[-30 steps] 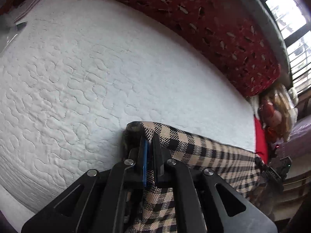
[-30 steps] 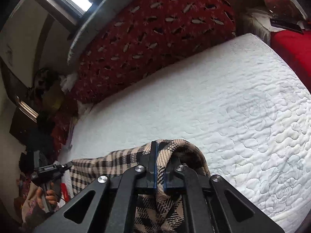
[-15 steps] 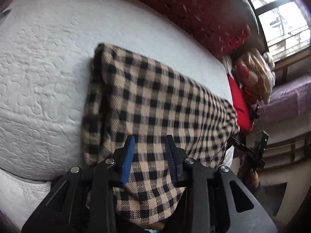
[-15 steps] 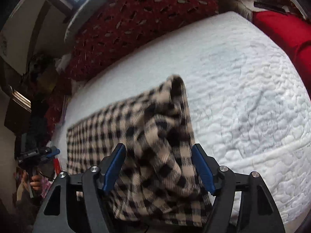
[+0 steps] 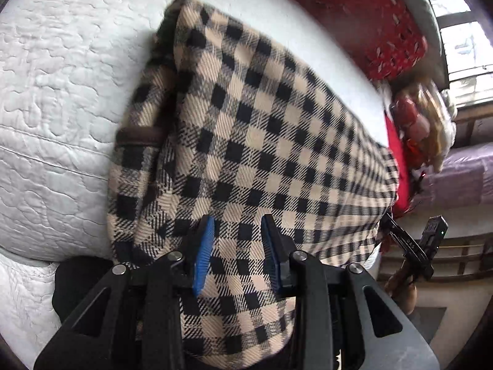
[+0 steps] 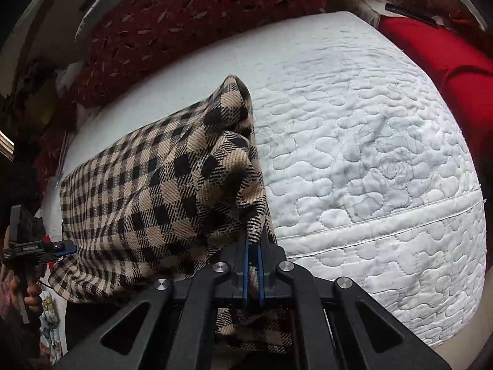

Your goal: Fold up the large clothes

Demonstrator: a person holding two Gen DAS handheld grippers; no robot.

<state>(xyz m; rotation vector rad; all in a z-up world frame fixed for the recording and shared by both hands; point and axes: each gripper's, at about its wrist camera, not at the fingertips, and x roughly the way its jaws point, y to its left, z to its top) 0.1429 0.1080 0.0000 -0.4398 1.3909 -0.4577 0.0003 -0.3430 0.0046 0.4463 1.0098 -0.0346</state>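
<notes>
Though blurry, garment (image 6: 172, 191) in R hand-held gripper (image 6: 252, 262).

Garment (image 5: 252, 129): spread on mattress (image 5: 55, 98), frame centre.
Cushion (image 6: 185, 15): behind mattress, upper frame.
Left gripper (image 5: 237, 246): placed over garment's near edge.

Left hand-held gripper (image 5: 235, 243) spread wide; right hand-held gripper (image 6: 253, 246) pinched tight.

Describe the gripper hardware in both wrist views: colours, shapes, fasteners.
Both match: the left gripper and right gripper have matte black angular linkage arms with triangular cut-outs, round silver pivot screws, and jaws lined with ribbed blue pads. No cables or sleeves show. The other gripper's body appears black at each view's edge.
</notes>
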